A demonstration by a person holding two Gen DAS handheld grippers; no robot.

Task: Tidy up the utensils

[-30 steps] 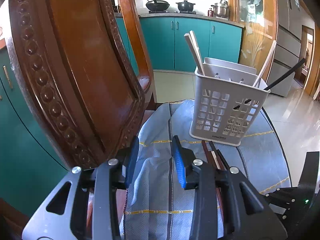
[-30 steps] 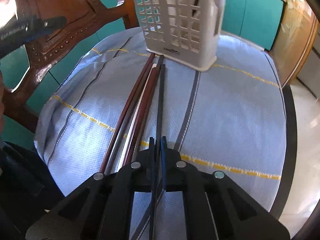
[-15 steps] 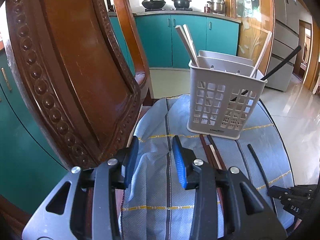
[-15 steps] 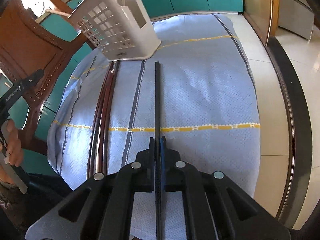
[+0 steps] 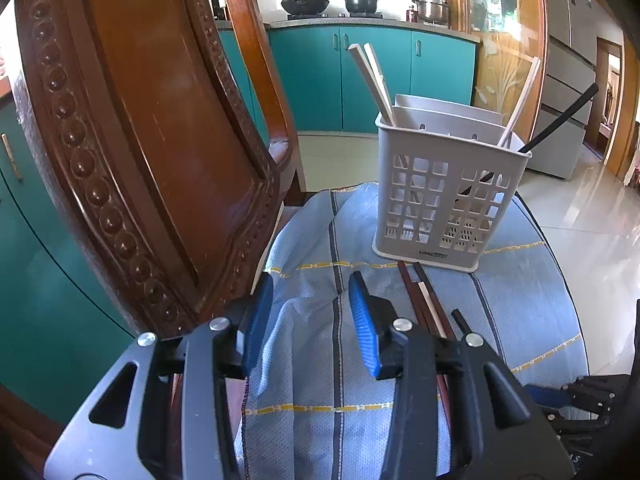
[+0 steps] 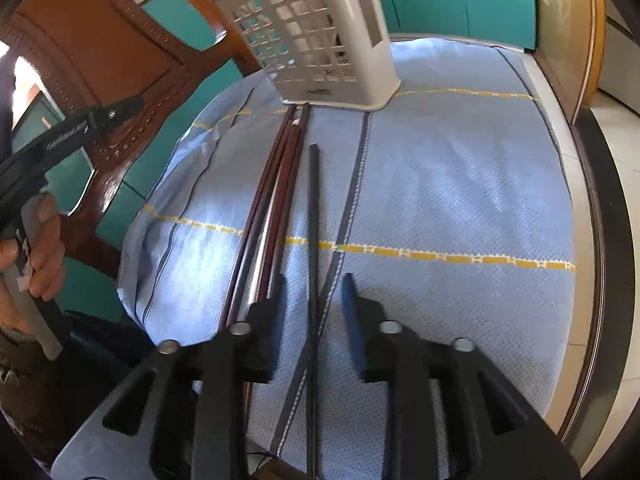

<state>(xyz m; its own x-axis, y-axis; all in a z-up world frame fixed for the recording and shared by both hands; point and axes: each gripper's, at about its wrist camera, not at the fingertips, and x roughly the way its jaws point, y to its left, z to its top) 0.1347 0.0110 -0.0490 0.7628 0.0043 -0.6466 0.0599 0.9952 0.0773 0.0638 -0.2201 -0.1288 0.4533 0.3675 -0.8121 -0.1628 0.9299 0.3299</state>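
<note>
Right wrist view: my right gripper stands wide open astride the black chopstick, which lies free on the worktop cloth, pointing at the utensil basket near the far edge. I should close squarely on it before lifting. My left gripper hangs open, empty.
</note>
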